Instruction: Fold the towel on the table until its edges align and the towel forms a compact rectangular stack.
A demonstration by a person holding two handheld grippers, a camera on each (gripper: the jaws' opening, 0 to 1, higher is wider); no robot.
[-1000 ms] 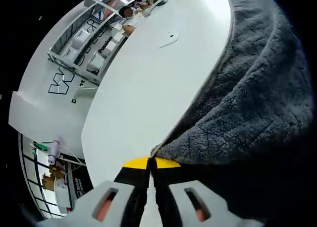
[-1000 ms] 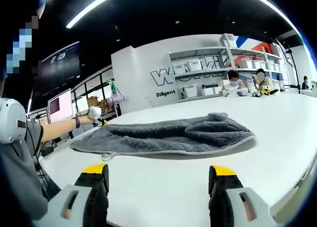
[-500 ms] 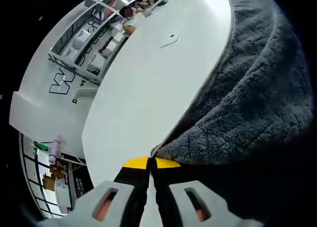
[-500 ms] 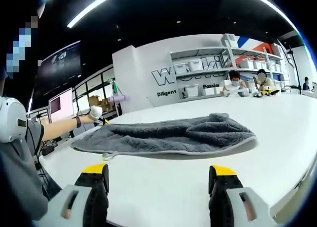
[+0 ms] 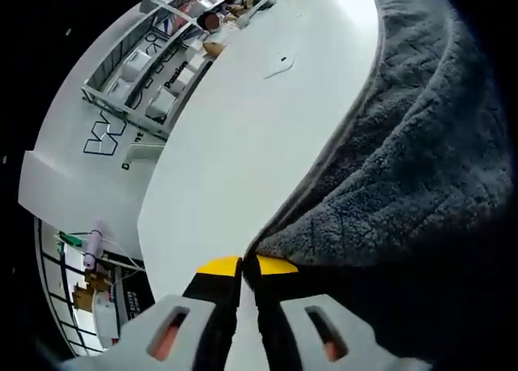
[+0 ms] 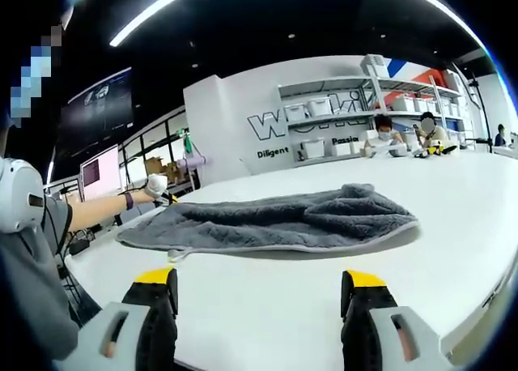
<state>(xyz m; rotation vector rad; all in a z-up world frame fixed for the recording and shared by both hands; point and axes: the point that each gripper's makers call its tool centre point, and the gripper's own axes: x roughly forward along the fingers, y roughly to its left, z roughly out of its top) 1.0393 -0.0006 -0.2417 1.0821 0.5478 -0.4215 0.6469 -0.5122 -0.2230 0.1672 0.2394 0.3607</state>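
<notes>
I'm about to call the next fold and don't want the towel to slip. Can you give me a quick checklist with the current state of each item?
1. Left hand-held gripper has a hold on the towel: ok, its jaws are shut on a corner.
2. Right hand-held gripper is ready to grasp: ok, jaws wide open, but apart from the towel, above the bare table.
3. Towel lies fully on the table: ok in the right gripper view.
4. Towel is flat for folding: not ok, it is bunched and rumpled at its right end.
5. Edges aligned into a compact stack: not ok.
6. Firmness of the left grip: cannot tell.
</notes>
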